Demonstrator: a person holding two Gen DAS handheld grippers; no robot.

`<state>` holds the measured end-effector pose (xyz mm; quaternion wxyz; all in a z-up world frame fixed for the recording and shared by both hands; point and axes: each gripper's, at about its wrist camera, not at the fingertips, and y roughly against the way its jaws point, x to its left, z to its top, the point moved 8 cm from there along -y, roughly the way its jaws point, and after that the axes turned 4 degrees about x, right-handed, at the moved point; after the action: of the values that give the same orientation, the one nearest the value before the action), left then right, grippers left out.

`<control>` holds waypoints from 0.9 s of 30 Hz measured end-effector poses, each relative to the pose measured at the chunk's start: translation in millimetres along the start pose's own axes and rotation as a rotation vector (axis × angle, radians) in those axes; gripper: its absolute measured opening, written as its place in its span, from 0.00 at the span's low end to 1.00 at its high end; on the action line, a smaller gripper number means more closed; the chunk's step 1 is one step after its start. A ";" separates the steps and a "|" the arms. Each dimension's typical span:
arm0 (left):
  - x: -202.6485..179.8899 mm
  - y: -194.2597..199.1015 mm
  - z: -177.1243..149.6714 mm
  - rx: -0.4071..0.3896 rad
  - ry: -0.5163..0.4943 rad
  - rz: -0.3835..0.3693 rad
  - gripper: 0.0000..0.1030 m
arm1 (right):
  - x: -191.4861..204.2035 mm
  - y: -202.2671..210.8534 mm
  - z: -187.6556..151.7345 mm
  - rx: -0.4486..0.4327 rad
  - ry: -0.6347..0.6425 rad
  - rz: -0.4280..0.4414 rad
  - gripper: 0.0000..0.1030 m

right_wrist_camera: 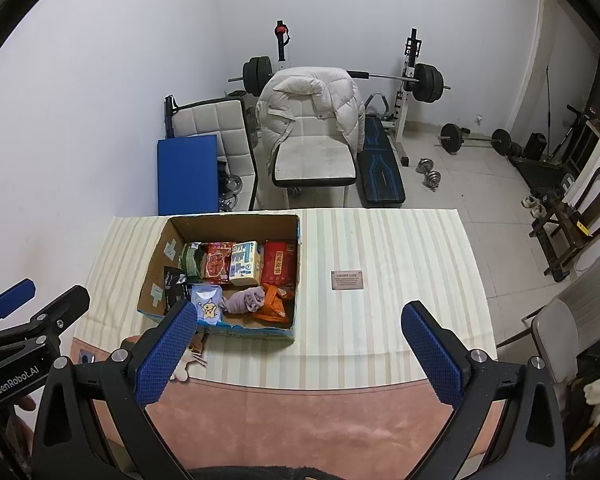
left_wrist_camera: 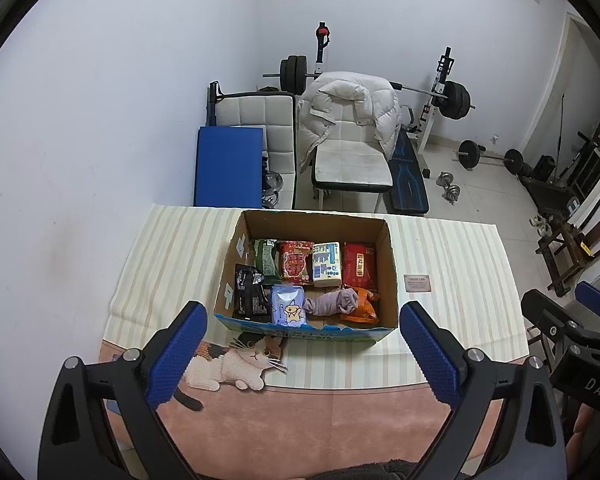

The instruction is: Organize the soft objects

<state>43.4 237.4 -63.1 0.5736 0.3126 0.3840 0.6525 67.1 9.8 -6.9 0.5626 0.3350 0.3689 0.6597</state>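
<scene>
Both the left gripper (left_wrist_camera: 303, 344) and right gripper (right_wrist_camera: 298, 346) have jaws spread wide, holding nothing, above the table's (right_wrist_camera: 400, 248) near edge. The cardboard box (left_wrist_camera: 388, 264) of soft packets sits by the far edge, with bare striped cloth to its right.

Both wrist fisheyes look down and forward over the table's near edge toward the far wall. The left view centres the cardboard box (left_wrist_camera: 306, 276); the right view puts it left of centre (right_wrist_camera: 220, 276). Both share box, table (left_wrist_camera: 452, 320) and weight bench.
</scene>
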 end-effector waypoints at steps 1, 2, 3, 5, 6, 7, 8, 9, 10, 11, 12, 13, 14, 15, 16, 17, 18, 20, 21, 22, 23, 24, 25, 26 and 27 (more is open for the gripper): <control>-0.1 0.3 0.1 0.000 -0.001 0.000 0.96 | 0.3 -0.2 -0.1 0.001 0.000 -0.001 1.00; -0.2 0.8 0.3 0.000 -0.001 -0.001 0.96 | 0.3 -0.3 -0.3 0.002 0.000 -0.002 1.00; -0.1 0.1 0.7 -0.001 -0.002 -0.001 0.96 | 0.7 -0.6 -0.7 0.003 0.001 -0.002 1.00; -0.2 0.0 1.0 -0.004 -0.002 0.002 0.96 | 0.5 -0.3 -0.4 0.001 -0.003 -0.003 1.00; -0.5 -0.5 1.6 -0.003 -0.004 0.005 0.96 | 0.6 -0.3 -0.3 0.001 -0.003 -0.003 1.00; -1.0 -0.7 1.9 -0.004 -0.007 0.006 0.96 | 1.2 -0.9 -0.8 0.001 -0.003 -0.003 1.00; -1.3 0.0 2.1 -0.006 -0.007 0.007 0.96 | 0.4 -0.3 -0.4 0.000 -0.001 -0.005 1.00; -0.3 -0.5 1.9 -0.009 0.002 0.009 0.96 | 0.2 -0.1 -0.8 -0.001 -0.002 -0.007 1.00; -0.6 0.2 1.9 -0.011 0.001 0.003 0.96 | 0.7 -0.6 -1.4 -0.002 -0.002 -0.008 1.00; -1.0 1.0 1.9 -0.012 0.003 0.002 0.98 | -0.2 0.0 -1.4 -0.002 -0.002 -0.008 1.00; 0.0 0.1 2.2 -0.013 0.002 0.002 1.00 | -1.1 0.4 -1.7 -0.003 -0.003 -0.011 1.00; -0.8 1.2 2.3 -0.014 0.001 -0.001 1.00 | -0.9 -0.1 -2.5 -0.004 -0.004 -0.013 1.00; 1.1 -0.3 2.7 -0.013 0.002 -0.001 1.00 | -1.9 1.0 -2.5 -0.004 -0.005 -0.012 1.00; 1.1 0.2 2.7 -0.013 0.004 -0.002 1.00 | -1.8 0.8 -2.9 -0.004 -0.005 -0.013 1.00; 0.7 0.3 3.1 -0.013 0.001 -0.004 1.00 | -1.6 0.6 -3.2 -0.004 -0.004 -0.014 1.00; 1.4 0.0 2.9 -0.014 0.000 -0.005 1.00 | -2.2 1.1 -2.5 -0.003 -0.004 -0.013 1.00; 2.3 -1.0 3.3 -0.014 -0.001 -0.005 1.00 | -2.1 1.2 -2.5 -0.003 -0.004 -0.012 1.00; 2.5 -0.3 3.0 -0.014 0.001 -0.005 1.00 | -2.4 1.6 -2.9 -0.004 -0.005 -0.013 1.00; 3.0 -1.3 4.0 -0.015 -0.003 -0.007 1.00 | -2.4 1.5 -2.8 -0.003 -0.005 -0.012 1.00; 2.7 -0.4 3.9 -0.017 -0.003 -0.006 1.00 | -2.5 1.5 -2.9 -0.003 -0.005 -0.013 1.00; 2.7 0.0 3.3 -0.019 -0.002 -0.003 1.00 | -2.5 1.5 -3.0 -0.004 -0.004 -0.013 1.00; 3.1 0.2 3.1 -0.019 0.000 -0.004 1.00 | -2.9 1.7 -3.5 -0.004 -0.005 -0.013 1.00; 2.8 1.0 3.0 -0.020 0.002 -0.004 1.00 | -3.6 2.5 -3.4 -0.004 -0.005 -0.013 1.00; 2.9 1.8 2.3 -0.021 0.004 -0.003 1.00 | -3.6 2.5 -3.4 -0.004 -0.004 -0.013 1.00; 3.4 0.9 2.7 -0.021 0.001 -0.005 1.00 | -3.6 2.5 -3.7 -0.005 -0.003 -0.013 1.00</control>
<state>44.7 241.2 -61.1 0.5781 0.3053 0.3784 0.6552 63.2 5.6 -6.7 0.5683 0.3324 0.3686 0.6563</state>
